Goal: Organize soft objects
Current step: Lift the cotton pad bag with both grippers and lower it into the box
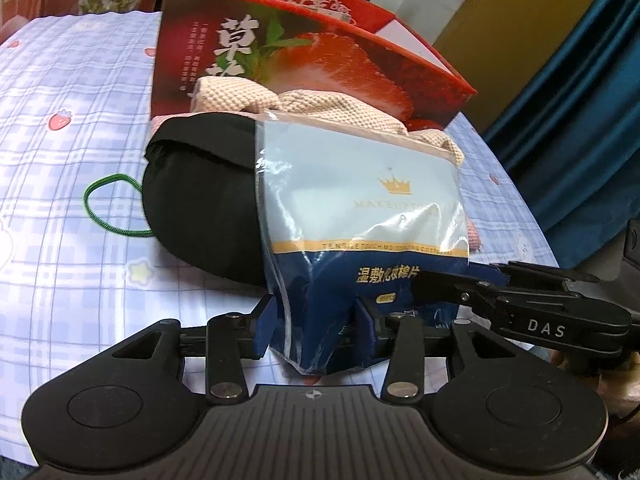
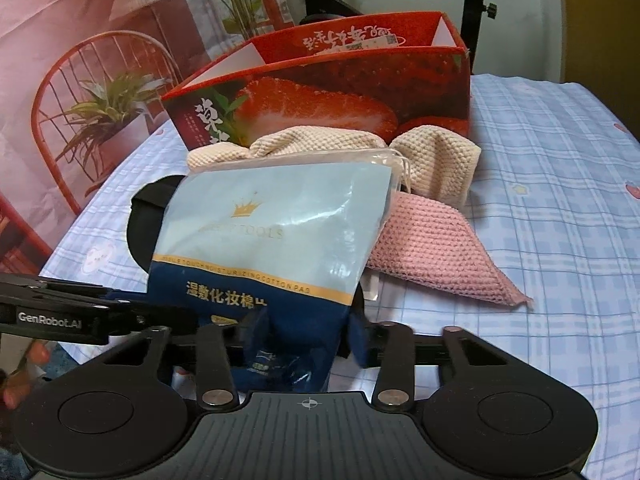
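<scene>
Surface: pale blue checked bedsheet (image 2: 540,208) printed with small strawberries, spread flat.
Backdrop: on my right camera, a printed wall hanging (image 2: 80,100) showing a red chair and potted plants; on my left camera, a teal curtain (image 1: 580,120).
Box: red strawberry carton (image 2: 360,92) with Chinese lettering, open at the top, standing upright at the far side of the sheet.
Cotton pad pouch: clear plastic bag of cosmetic cotton pads (image 1: 360,208), pale blue above with a gold crown, dark blue below, leaning back on the pile in front of the carton.
Left tongs (image 1: 316,322): my left gripper is closed on the pouch's lower corner, and both blue pads press the crumpled plastic.
Right tongs (image 2: 298,340): my right gripper clamps the same pouch from the other side, its pads sunk into the dark blue bottom edge.
Black bundle: rounded black fabric pouch (image 1: 200,208) lying under and left of the cotton pad bag, with a green elastic loop (image 1: 108,204) trailing beside it on the sheet.
Cloths: cream waffle-knit cloth (image 2: 432,156) bunched against the carton, and a pink waffle-knit cloth (image 2: 436,248) spread just beneath it, touching it.
Hand: fingertips (image 2: 36,354) show at the left edge of my right camera.
</scene>
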A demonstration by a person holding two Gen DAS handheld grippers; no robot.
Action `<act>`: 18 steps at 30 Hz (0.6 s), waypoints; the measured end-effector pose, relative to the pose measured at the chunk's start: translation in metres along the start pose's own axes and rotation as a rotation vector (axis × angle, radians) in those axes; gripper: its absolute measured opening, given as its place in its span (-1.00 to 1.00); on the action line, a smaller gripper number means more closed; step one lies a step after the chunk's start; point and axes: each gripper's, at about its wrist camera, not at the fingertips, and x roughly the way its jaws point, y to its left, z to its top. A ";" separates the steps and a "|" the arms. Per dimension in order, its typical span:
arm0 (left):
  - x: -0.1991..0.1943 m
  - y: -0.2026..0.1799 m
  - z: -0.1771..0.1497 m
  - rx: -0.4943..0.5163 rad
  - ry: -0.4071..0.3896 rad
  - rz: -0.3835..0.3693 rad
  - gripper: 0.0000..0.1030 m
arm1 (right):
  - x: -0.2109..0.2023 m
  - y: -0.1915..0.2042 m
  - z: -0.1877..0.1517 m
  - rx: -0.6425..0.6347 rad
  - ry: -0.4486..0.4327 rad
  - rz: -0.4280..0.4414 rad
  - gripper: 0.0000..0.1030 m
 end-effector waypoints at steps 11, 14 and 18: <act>-0.042 -0.013 0.031 0.057 -0.129 -0.014 -0.21 | -0.030 0.013 0.030 -0.063 -0.126 0.039 -0.50; -0.059 -0.026 0.047 0.098 -0.192 -0.005 -0.21 | -0.042 0.018 0.047 -0.093 -0.172 0.041 -0.50; -0.078 -0.036 0.067 0.128 -0.272 -0.002 -0.21 | -0.056 0.023 0.072 -0.124 -0.229 0.042 -0.50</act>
